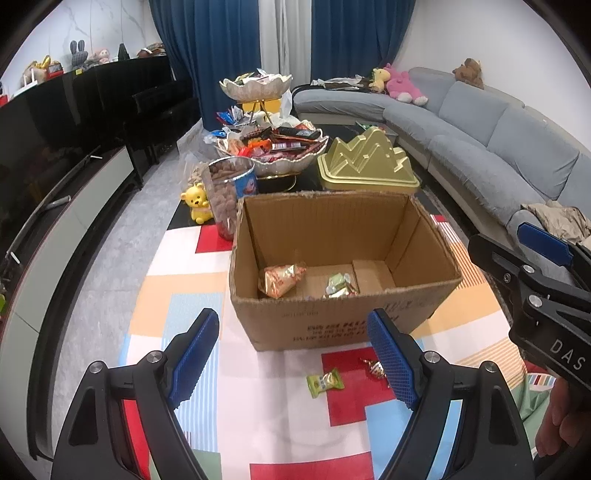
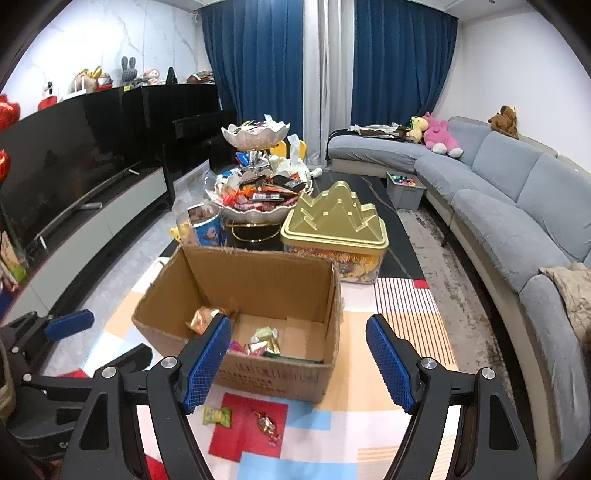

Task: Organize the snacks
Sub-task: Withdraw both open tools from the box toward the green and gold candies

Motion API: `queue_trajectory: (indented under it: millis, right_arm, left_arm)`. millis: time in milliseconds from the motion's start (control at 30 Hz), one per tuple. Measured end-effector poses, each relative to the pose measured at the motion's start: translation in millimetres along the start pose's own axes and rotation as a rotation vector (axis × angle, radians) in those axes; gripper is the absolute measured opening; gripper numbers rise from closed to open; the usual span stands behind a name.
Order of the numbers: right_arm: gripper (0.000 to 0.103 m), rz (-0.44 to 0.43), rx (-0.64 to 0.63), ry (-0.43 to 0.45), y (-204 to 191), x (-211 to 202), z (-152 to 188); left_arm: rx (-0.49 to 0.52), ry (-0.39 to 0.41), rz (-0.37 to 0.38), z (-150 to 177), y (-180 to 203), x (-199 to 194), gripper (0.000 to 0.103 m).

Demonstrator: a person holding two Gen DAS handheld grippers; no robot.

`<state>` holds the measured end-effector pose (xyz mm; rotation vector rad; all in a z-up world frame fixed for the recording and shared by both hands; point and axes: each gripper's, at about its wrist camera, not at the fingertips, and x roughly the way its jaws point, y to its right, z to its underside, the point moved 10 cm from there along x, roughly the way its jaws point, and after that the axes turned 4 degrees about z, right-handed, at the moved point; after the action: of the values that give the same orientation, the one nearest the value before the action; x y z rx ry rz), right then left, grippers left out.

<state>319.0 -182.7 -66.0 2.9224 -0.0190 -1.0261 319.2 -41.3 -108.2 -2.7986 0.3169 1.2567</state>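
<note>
A living room is shown, closed off at the back by deep blue curtains [image 2: 258, 66] with a pale sheer strip between them. The right side is lined by a curved grey sofa [image 2: 509, 206]. A black television [image 2: 70, 166] is set on a low cabinet at the left, before a marble-patterned wall [image 2: 110, 33].

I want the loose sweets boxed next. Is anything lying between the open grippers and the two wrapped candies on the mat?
Nothing visible does. The green candy and red-gold candy lie bare on the mat before the cardboard box, by the empty left gripper.
</note>
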Motion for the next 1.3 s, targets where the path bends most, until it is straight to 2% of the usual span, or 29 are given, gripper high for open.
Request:
queue_trajectory:
  millis: [200, 800, 1300]
  right_arm:
    - [0.076, 0.006, -0.046, 0.007, -2, -1, 21]
    - [0.076, -0.016, -0.088, -0.071, -2, 19, 81]
    - [0.076, -0.065, -0.113, -0.112, -5, 45, 127]
  left_arm:
    - [0.003, -0.002, -0.007, 17, 1, 3, 0.082]
    - [0.018, -0.053, -0.005, 71, 14, 32, 0.082]
    - [-0.011, -0.107, -0.041, 95, 15, 62, 0.082]
